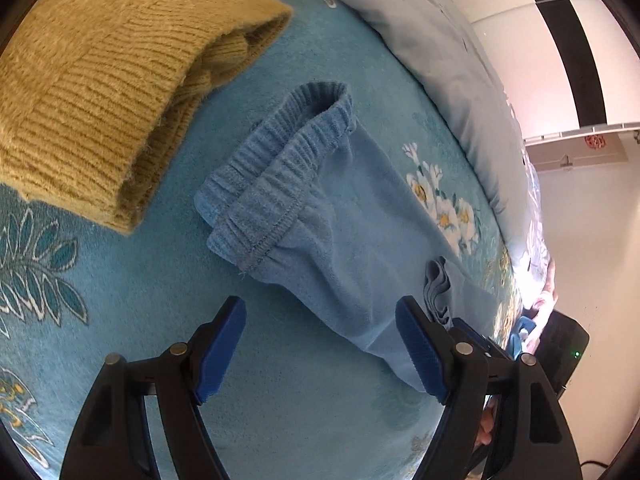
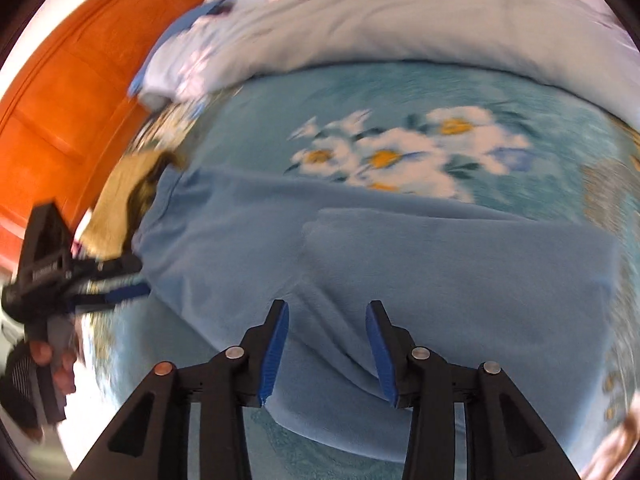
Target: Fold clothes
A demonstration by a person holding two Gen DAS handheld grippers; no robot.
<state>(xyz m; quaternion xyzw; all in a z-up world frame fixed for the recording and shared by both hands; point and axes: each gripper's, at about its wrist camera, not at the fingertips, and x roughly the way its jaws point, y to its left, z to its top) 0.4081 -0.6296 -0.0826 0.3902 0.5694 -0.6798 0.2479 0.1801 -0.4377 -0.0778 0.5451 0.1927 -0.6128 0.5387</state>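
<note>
Light-blue fleece pants [image 1: 360, 248] lie on the bed, the ribbed elastic waistband [image 1: 280, 168] at the far end. My left gripper [image 1: 320, 312] is open wide just above the near part of the pants; its right finger [image 1: 420, 352] overlaps the fabric's edge. In the right wrist view the same pants [image 2: 420, 264] lie partly folded over themselves. My right gripper [image 2: 328, 306] hovers over them, open, with cloth below the gap and the pads apart from it. The left gripper [image 2: 132, 284], held by a hand [image 2: 52, 360], shows at the pants' left end.
A folded mustard knitted sweater [image 1: 100, 92] lies left of the waistband, seen blurred as the sweater [image 2: 116, 200] in the right view. The teal floral blanket [image 1: 120, 320] covers the bed. A pale-blue duvet [image 2: 400, 20] is heaped behind. Orange wood panelling [image 2: 60, 100] stands at the left.
</note>
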